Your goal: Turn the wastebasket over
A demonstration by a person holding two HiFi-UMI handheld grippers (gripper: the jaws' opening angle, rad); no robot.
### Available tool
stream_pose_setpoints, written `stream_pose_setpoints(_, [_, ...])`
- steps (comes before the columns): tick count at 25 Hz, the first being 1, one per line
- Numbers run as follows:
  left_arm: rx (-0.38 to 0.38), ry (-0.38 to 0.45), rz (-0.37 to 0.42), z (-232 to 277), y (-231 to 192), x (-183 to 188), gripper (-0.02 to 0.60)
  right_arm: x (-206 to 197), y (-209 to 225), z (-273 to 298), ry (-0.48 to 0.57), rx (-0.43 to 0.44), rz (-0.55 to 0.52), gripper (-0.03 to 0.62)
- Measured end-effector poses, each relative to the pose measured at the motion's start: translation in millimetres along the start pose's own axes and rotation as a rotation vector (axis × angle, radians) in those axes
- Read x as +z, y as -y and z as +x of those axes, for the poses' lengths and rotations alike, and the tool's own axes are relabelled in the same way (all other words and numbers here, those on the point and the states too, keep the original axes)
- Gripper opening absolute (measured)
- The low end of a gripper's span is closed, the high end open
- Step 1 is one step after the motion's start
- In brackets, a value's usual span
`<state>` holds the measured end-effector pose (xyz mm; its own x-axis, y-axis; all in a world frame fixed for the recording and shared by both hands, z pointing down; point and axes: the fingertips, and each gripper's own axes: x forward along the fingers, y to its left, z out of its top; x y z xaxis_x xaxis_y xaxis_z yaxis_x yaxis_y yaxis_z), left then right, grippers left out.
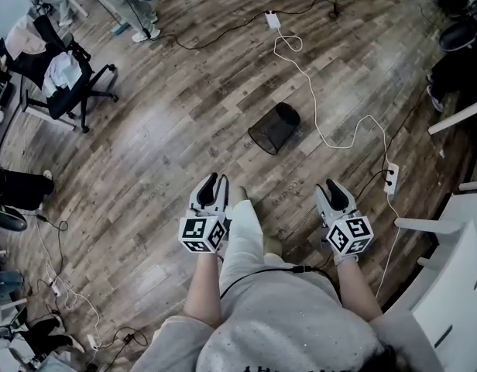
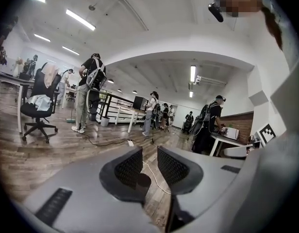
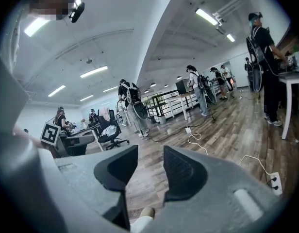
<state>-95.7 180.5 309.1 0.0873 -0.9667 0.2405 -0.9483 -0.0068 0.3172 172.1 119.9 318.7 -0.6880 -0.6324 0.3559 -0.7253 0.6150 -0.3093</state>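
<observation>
The black wire-mesh wastebasket [image 1: 275, 127] lies on its side on the wooden plank floor [image 1: 169, 130] just above frame centre, well ahead of the left gripper [image 1: 215, 183] and right gripper [image 1: 334, 186], both part-open and empty, apparently readied to flank it.

Held low ahead, side by side, left gripper [image 1: 213, 183] and right gripper [image 1: 336, 188] — jaws apart, empty.
</observation>
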Motion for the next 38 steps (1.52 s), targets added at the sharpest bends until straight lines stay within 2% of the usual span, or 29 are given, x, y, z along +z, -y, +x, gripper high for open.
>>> stream_pose_setpoints(8, [-0.077, -0.053, 0.009, 89, -45, 31, 0.092, 25, 4, 92, -0.028, -0.038, 0.026, 0.156])
stream_pose_setpoints(20, [-0.164, -0.165, -0.014, 176, -107, 23, 0.092, 16, 10, 181, -0.097, -0.131, 0.083, 0.163])
stream_pose_setpoints(28, [-0.209, -0.232, -0.021, 217, -136, 0, 0.092, -3, 14, 220, -0.118, -0.19, 0.135, 0.173])
stream_pose_setpoints(38, [-0.298, -0.294, -0.017, 260, -138, -50, 0.092, -64, 49, 263, -0.179, -0.218, 0.188, 0.181])
